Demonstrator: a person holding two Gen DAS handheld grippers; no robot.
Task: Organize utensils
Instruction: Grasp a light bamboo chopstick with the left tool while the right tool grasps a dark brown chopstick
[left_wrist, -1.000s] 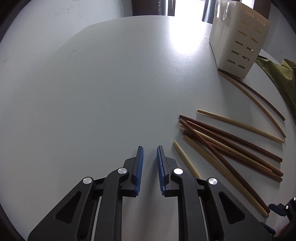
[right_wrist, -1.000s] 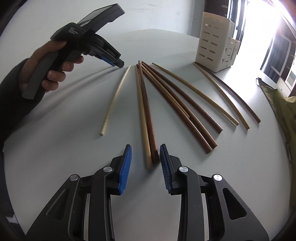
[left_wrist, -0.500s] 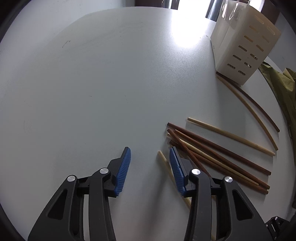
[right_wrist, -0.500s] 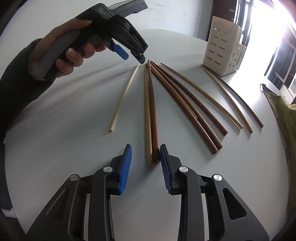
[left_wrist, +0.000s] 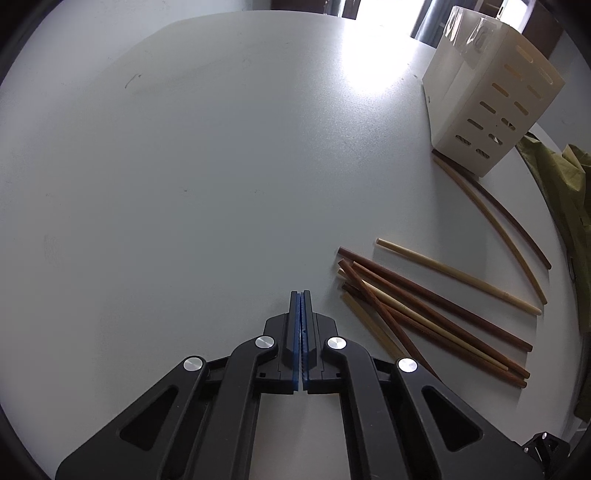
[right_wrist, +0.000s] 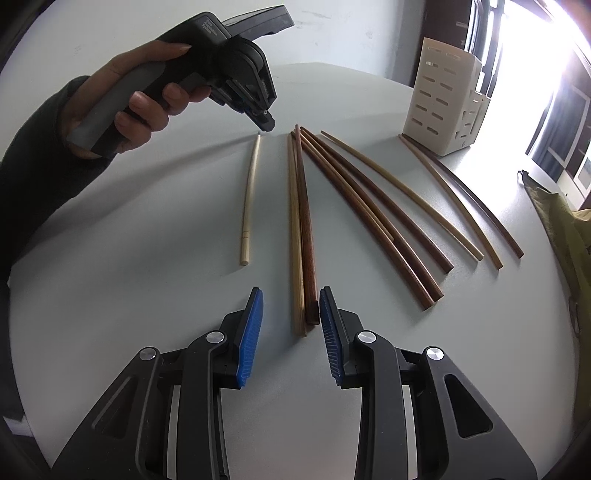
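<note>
Several light and dark wooden chopsticks (right_wrist: 351, 192) lie spread on the white table; they also show at the right of the left wrist view (left_wrist: 436, 310). One pale chopstick (right_wrist: 251, 199) lies apart on the left. My left gripper (left_wrist: 301, 295) is shut and empty; in the right wrist view (right_wrist: 265, 123) its tip hovers just above the pale chopstick's far end. My right gripper (right_wrist: 290, 308) is open, its pads either side of the near ends of a light and a dark chopstick (right_wrist: 304, 236). A cream slotted utensil holder (right_wrist: 441, 96) stands at the back right, also visible in the left wrist view (left_wrist: 487, 107).
An olive-green cloth (left_wrist: 557, 206) lies at the table's right edge (right_wrist: 569, 221). Two curved-looking chopsticks (right_wrist: 461, 195) lie beside the holder. Bright windows glare at the back right. The white table (left_wrist: 166, 166) stretches to the left.
My left gripper opened wide half a second ago and has now closed fully on nothing, moving toward the pale chopstick's far end. My right gripper stays open over the same chopstick pair.
</note>
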